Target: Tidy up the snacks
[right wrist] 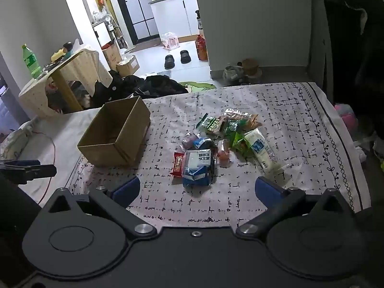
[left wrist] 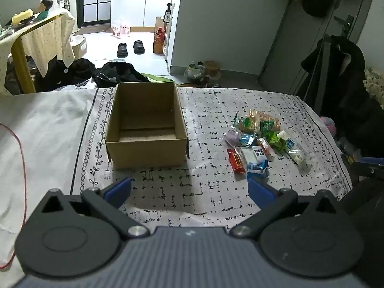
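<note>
One cardboard box is standing open on the counter, which is wearing a white cloth with black marks. The box is showing only its bare bottom inside.

To the right of the box, apart from it, one heap of snacks is lying on the cloth. I am counting about ten packets, but some are overlapping, so the exact number is not sure. Among them, one red bar is lying at the left side of the heap, and one blue and white bag is touching it on the right. One long white packet is lying at the right side of the heap. At least three green packets are sitting in the far part, and one orange-brown bag is lying behind them.

Two tools are hovering above the near part of the cloth. The left tool is standing wide open, with nothing between its two blue fingers. The right tool is also spread fully and holding nothing; the blue and white bag is lying just ahead of it, not touching its fingers.

On the floor behind, two black shoes are standing side by side.
</note>
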Motion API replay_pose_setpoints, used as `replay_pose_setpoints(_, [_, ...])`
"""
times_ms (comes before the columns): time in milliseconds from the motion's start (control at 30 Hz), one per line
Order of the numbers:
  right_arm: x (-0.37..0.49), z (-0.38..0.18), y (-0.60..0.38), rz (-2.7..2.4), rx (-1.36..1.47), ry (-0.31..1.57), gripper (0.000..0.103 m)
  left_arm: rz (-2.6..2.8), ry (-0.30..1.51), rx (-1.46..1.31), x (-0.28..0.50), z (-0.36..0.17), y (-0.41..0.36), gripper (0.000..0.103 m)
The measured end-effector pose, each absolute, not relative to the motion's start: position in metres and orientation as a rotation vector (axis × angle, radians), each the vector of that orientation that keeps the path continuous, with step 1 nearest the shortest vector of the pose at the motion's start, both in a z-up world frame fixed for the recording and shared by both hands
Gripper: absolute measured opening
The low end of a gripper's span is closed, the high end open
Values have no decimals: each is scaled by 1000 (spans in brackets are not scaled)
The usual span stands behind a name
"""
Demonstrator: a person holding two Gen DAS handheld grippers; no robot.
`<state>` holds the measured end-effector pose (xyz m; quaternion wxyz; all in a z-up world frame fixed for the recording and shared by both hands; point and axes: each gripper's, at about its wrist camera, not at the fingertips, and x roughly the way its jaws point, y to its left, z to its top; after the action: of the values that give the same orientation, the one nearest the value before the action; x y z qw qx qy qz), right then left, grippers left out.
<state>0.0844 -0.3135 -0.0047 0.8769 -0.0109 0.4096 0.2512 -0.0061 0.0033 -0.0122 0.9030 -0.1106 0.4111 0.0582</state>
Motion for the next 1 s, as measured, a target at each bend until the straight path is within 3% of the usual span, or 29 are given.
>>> replay_pose_setpoints(1000, [85, 1, -315, 517, -41, 845, 103, 99, 855, -256, -4, -14, 1, 103])
